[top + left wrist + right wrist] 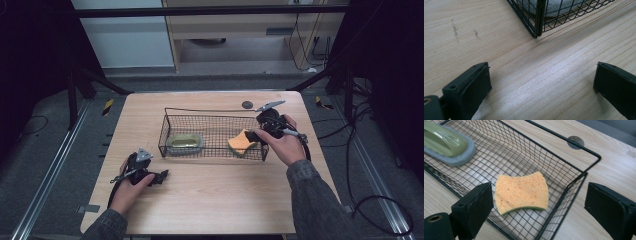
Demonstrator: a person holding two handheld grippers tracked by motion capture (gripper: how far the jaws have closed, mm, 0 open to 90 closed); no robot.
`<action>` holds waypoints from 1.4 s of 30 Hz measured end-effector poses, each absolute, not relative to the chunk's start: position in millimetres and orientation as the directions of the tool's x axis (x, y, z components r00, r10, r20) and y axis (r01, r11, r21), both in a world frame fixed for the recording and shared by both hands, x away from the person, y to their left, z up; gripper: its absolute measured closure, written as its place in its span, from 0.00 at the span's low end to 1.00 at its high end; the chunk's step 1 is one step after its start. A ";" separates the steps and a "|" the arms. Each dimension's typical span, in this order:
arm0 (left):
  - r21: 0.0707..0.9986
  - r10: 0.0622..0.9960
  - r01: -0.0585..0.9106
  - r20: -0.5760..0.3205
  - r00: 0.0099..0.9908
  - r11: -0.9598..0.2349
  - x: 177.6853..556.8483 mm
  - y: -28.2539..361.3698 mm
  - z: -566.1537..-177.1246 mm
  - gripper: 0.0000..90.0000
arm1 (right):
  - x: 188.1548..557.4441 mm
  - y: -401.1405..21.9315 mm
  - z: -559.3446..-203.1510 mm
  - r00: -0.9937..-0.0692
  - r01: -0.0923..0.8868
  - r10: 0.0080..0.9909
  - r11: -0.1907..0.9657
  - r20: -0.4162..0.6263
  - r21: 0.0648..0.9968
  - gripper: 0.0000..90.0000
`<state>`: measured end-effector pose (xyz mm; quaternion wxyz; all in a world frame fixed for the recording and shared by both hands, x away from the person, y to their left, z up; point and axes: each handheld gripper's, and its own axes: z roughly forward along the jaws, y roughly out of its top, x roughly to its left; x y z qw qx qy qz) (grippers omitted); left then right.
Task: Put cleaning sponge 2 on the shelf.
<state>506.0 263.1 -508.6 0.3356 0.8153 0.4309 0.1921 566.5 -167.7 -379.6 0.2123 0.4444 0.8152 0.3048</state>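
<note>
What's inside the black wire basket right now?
Inside the black wire basket: an orange sponge with a green underside at one end, a green-handled grey scrubber at the other. Whatever lies beneath them is covered.

Counter [210, 195]: pale wood, matt, fine grain. Basket [564, 192] beside the right gripper [537, 207]: thin black wire mesh, slight sheen. Sponge [521, 192] just ahead of that gripper: orange, porous, rough, green underlayer. Scrubber [446, 143] farther off: glossy green plastic on grey foam. Gripper pads: matt black rubber.
</note>
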 end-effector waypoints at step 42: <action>0.713 0.831 0.574 0.024 0.555 -0.404 506.0 263.1 -508.5 0.00 | 500.0 -284.5 -437.6 -0.322 0.629 0.947 0.228 -0.019 0.743 0.25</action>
